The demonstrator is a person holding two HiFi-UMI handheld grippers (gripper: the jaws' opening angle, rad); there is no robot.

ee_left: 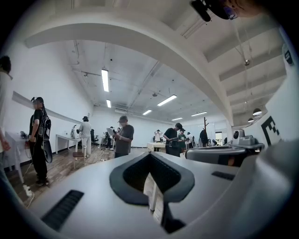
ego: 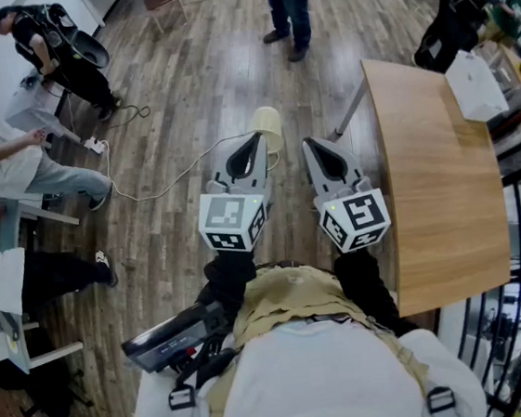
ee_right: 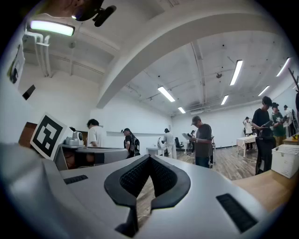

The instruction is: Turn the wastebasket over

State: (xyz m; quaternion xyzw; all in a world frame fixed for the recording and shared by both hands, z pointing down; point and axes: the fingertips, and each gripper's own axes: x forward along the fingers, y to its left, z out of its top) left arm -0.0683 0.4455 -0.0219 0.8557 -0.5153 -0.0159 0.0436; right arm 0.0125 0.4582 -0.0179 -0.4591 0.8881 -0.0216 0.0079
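Observation:
In the head view a pale cream wastebasket [ego: 268, 123] stands on the wooden floor just past my two grippers. The tip of the left gripper [ego: 255, 140] overlaps its near side, so I cannot tell whether they touch. My right gripper [ego: 312, 144] hangs a little to the right of the basket, apart from it. Both are held level side by side, jaws together and nothing between them. The left gripper [ee_left: 150, 156] and the right gripper [ee_right: 149, 157] look out over the room in their own views, where the basket is hidden.
A wooden table [ego: 435, 183] runs along the right, with a white box [ego: 475, 85] at its far end. A cable [ego: 173, 180] and a power strip [ego: 94, 145] lie on the floor to the left. Several people stand or sit around the room.

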